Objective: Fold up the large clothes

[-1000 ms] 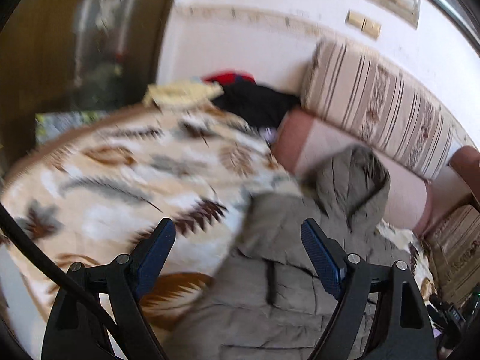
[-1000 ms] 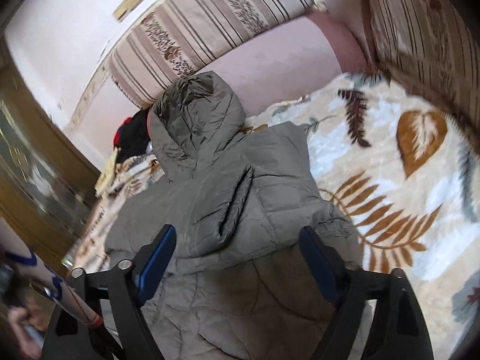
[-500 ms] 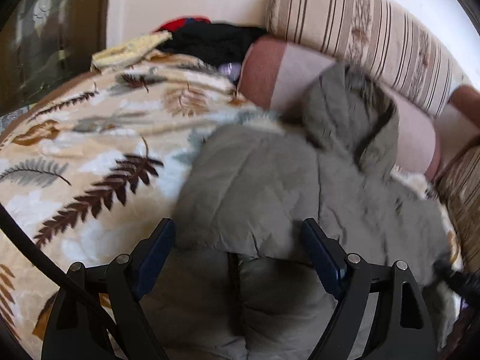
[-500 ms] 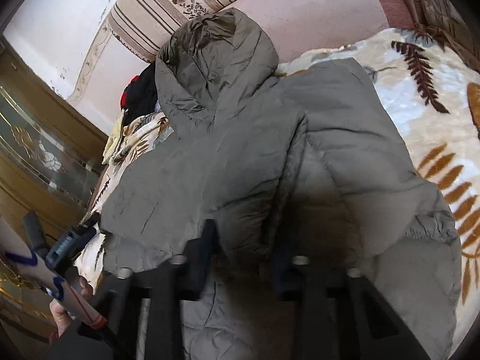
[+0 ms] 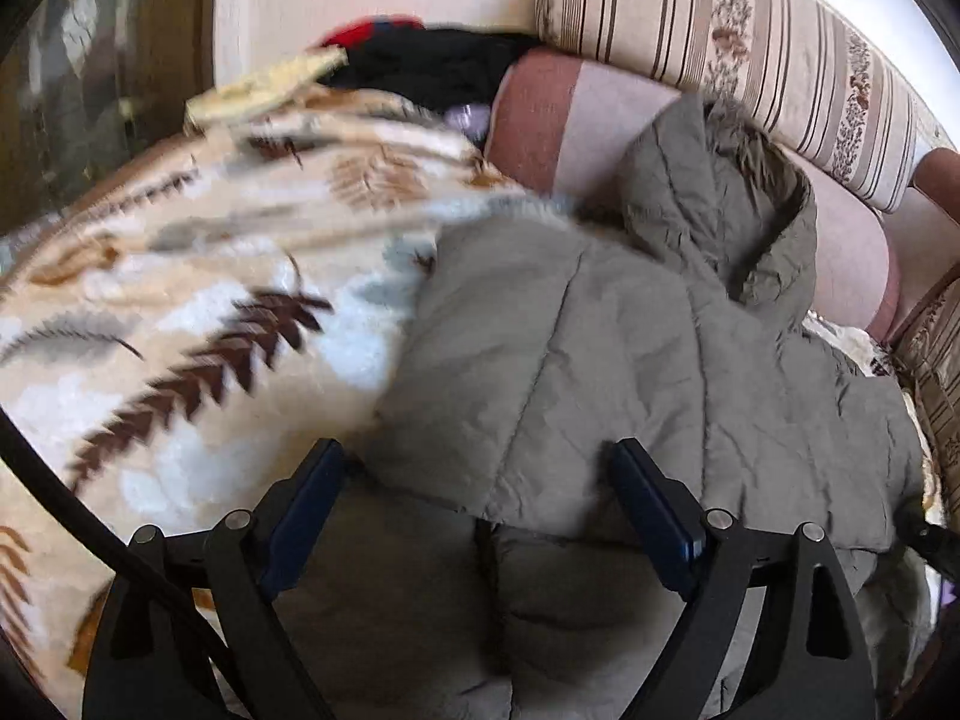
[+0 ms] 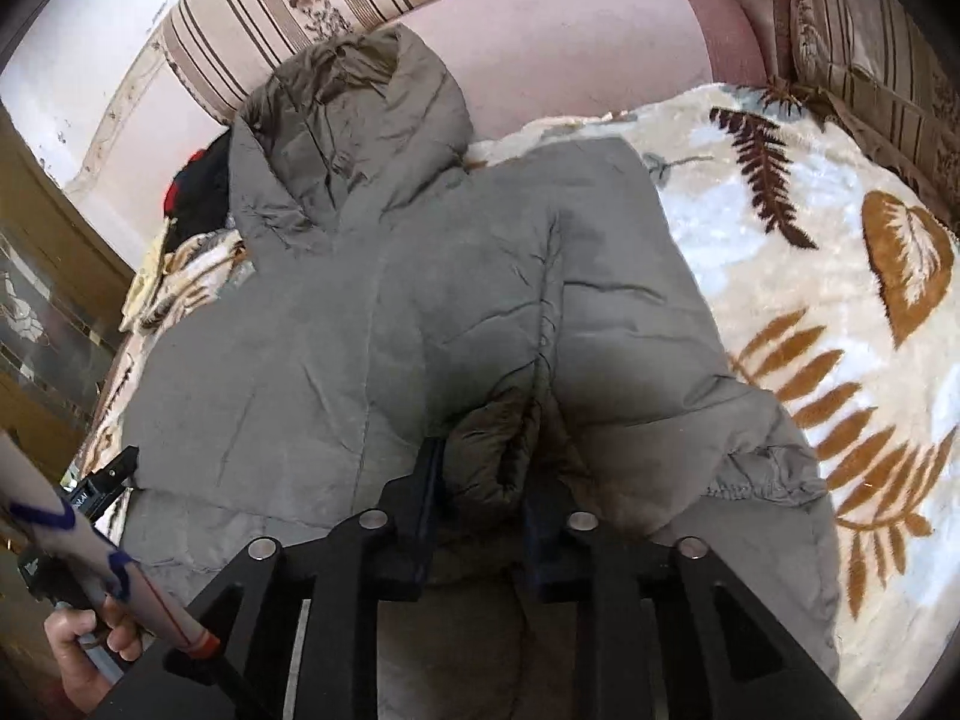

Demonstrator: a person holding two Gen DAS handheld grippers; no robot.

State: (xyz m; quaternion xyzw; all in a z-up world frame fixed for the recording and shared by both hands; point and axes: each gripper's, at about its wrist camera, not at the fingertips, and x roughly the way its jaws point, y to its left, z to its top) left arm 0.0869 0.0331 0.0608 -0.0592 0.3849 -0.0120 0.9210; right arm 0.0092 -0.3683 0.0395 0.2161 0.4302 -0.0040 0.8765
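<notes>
Grey-green puffer jacket fills the left wrist view, lying on a leaf-patterned blanket with its hood propped against a pink bolster; a striped cushion sits behind that, and a heap of dark and red clothes lies at the blanket's far end. The left tool hangs over the jacket's folded-over edge with its blue-padded fingers spread wide, gripping nothing. From the right wrist view the same jacket lies across the blanket, hood against the bolster, one sleeve folded across the body and its elastic cuff resting at the lower right. The right tool has its fingers drawn close together, pinching a bunched fold of jacket fabric between them. At the lower left the person's left hand grips the handle of the other tool.
</notes>
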